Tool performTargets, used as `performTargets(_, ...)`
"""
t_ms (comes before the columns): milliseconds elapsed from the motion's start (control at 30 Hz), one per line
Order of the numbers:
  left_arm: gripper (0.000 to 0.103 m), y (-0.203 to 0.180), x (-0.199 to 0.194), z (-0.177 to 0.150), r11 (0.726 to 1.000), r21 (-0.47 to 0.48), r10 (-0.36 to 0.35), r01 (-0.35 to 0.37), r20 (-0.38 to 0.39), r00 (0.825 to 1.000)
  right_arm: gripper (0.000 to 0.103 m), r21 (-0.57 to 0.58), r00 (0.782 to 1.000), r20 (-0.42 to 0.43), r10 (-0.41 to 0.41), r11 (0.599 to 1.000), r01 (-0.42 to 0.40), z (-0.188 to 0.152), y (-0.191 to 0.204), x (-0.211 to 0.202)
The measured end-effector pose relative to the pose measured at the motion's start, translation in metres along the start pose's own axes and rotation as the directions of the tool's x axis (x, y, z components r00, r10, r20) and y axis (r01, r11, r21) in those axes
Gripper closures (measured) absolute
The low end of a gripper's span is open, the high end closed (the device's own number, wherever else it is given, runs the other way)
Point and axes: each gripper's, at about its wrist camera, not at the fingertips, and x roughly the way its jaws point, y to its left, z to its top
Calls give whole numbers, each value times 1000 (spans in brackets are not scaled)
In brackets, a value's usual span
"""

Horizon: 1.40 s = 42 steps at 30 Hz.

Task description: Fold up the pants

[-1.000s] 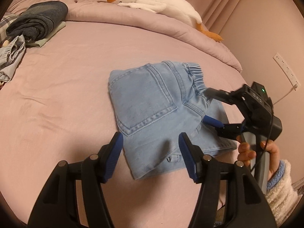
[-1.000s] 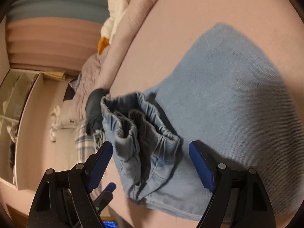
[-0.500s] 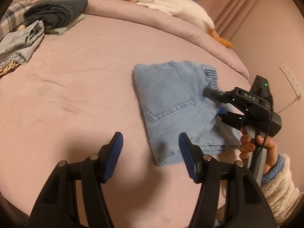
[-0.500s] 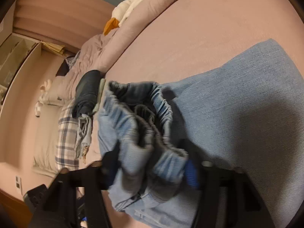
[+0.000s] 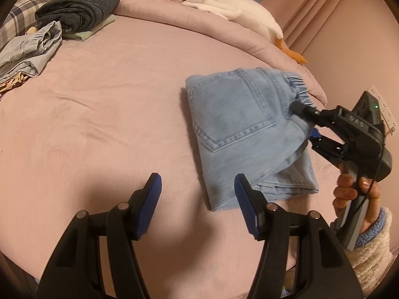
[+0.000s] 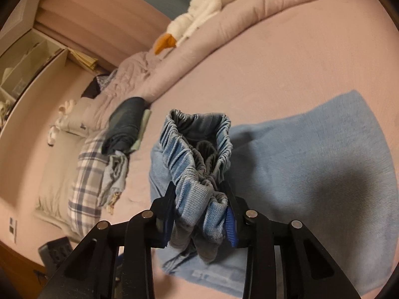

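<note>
Light blue denim pants (image 5: 239, 124) lie folded into a small stack on the pink bed sheet (image 5: 99, 114), back pocket up. My right gripper (image 5: 308, 124) is shut on the elastic waistband (image 6: 199, 164) and holds that end lifted off the layer beneath. In the right wrist view the bunched waistband fills the gap between the jaws of the right gripper (image 6: 199, 219). My left gripper (image 5: 197, 194) is open and empty, low over the sheet, its right finger (image 5: 245, 199) just at the near edge of the pants.
A white plush goose (image 5: 224, 2) lies on the rolled duvet (image 5: 174, 22) at the back. A pile of folded dark clothes (image 5: 79, 7) and crumpled pale garments (image 5: 32, 47) sits at the far left. A wall with an outlet (image 5: 384, 109) stands close on the right.
My right gripper has closed on the waistband and raised it. My left gripper has pulled back and to the left, away from the pants.
</note>
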Motion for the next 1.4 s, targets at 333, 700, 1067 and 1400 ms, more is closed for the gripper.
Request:
performTargets(333,41,4,-3,1,1000,-31,-1,1,9,1000,68,-14,995,104,-12,1000,14,4,5,-33)
performTargets(700,41,-8,8,7,1000,2,-12,12,-29,1000,68,76,980,180,-88,994,75,7,-27,-69)
performTargets(1067,41,-12,11,8,1000,23,8,-7,-42,999,68,169,976,148,-163,976,137,2,-65,-51)
performTargets(1400,39,-20,15,6,998,57,10,-7,-50,999,67,241,980,99,-170,960,142,-3,-89,-47)
